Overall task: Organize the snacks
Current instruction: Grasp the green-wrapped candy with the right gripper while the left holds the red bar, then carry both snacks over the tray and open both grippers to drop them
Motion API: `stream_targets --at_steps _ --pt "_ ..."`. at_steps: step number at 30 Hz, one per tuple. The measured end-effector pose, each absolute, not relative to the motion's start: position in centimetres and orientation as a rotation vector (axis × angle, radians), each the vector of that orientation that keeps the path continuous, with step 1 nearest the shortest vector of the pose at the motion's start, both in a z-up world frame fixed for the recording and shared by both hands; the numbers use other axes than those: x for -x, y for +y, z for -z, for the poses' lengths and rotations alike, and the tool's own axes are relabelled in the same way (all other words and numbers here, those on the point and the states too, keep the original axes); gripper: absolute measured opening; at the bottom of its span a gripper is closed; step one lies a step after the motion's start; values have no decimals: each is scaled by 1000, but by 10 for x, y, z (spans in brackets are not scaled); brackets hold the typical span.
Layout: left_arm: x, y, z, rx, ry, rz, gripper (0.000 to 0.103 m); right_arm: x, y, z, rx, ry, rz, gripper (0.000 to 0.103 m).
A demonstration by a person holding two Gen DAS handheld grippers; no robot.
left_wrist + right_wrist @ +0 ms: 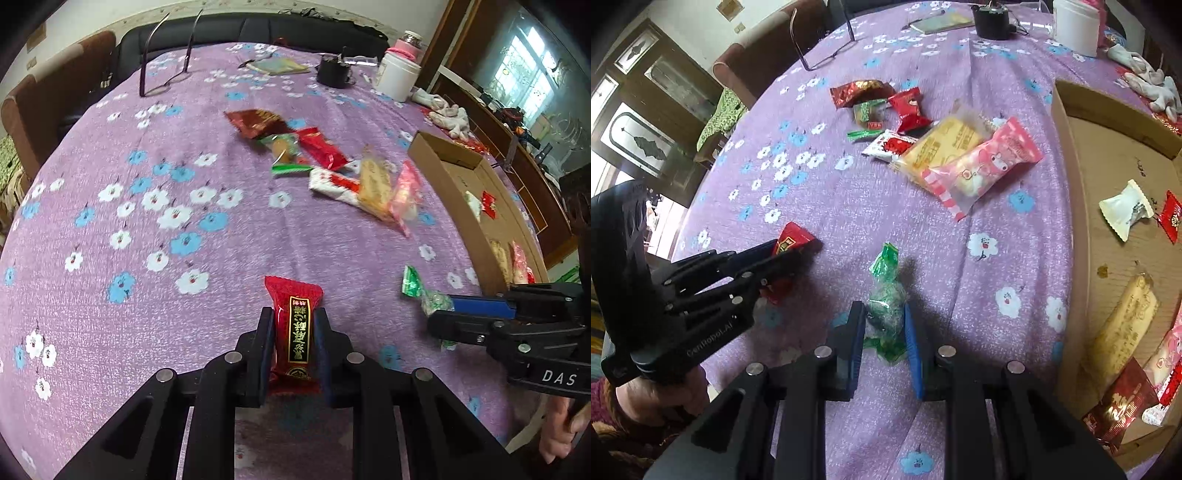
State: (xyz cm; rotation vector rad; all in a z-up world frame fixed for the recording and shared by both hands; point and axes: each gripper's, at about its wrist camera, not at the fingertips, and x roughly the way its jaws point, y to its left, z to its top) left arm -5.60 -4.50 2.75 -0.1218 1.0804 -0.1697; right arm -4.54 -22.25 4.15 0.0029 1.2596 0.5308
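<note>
Red foil-wrapped snack (293, 325) pinched in left gripper (293, 334) fingers, green twist-wrapped candy (886, 310) in right gripper (884, 332) fingers — both above purple floral tabletop (147, 221). Carry level over brown cardboard box (1067, 155) wall — release low inside.

A purple tablecloth printed with white and blue flowers (122, 236) covers the table. At its far left, dark-framed spectacles (166, 79) rest with their arms tilted up. Far along the middle lies a flat yellowish booklet (280, 66), and just right of it stands a small black round pot (332, 72). Further right stands a white cylindrical jar (397, 75), with crumpled white gloves (448, 112) beyond it. A brown upholstered chair (55, 103) stands beyond the left edge.
</note>
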Motion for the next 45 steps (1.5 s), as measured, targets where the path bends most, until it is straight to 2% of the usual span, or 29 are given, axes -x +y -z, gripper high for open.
stream_targets --at_steps 10,17,18,20,21,27,28,31,32,45 --pt "45 -75 -51 76 1035 219 21 51 -253 -61 -47 1204 -499 21" --pt "41 -58 -46 136 1104 170 22 54 -272 -66 -75 1191 -491 21" --pt "43 -54 -43 145 1120 165 23 54 -273 -65 -77 1191 -492 21" --pt "49 -49 -38 140 1143 155 39 54 -276 -64 -81 1193 -490 21" --pt "52 -47 -35 137 1150 143 41 54 -277 -64 -85 1194 -490 21" --pt "57 -43 -19 133 1174 138 43 52 -275 -66 -77 1190 -503 21" --pt "57 -48 -18 112 1172 150 43 52 -274 -65 -73 1191 -506 21" --pt "56 -59 -16 22 1141 141 23 51 -273 -65 -67 1193 -510 21" --pt "54 -61 -16 3 1135 134 20 51 -272 -65 -65 1193 -510 21" --pt "44 -66 -47 96 1063 189 19 48 -291 -73 -87 1175 -469 21"
